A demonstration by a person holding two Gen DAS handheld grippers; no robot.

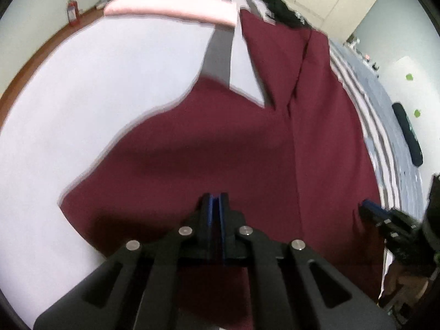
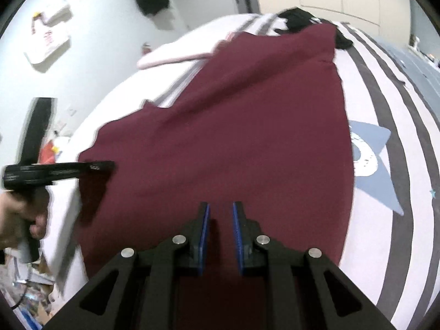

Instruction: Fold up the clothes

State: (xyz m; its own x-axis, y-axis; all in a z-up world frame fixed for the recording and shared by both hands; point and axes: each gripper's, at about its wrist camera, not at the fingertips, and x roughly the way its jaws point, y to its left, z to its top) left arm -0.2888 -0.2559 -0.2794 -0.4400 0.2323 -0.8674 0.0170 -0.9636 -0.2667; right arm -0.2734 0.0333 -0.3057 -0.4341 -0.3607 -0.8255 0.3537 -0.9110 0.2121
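From the left wrist view, white sheet (image 1: 82,104) fills the nine o'clock side of the bed, with a folded pink cloth (image 1: 170,8) up at eleven o'clock. The maroon garment (image 1: 220,143) lies spread over the middle, running from six o'clock up to one o'clock, where a black garment (image 1: 280,8) sits beyond its far end. The left gripper (image 1: 217,200) sits low at six o'clock over the near part of the maroon fabric, its blue pads (image 1: 210,209) pressed together; whether any cloth is pinched between them I cannot tell. At four o'clock the right gripper (image 1: 368,209) shows at the garment's right edge.

From the right wrist view, the left gripper (image 2: 104,166) reaches in at nine o'clock over the garment's left corner. The maroon garment (image 2: 247,126) covers the centre. The right gripper (image 2: 221,211) hovers at six o'clock, its fingers apart with maroon cloth visible in the gap. At three o'clock lies the striped bedcover (image 2: 396,170) with a blue star print (image 2: 376,165)
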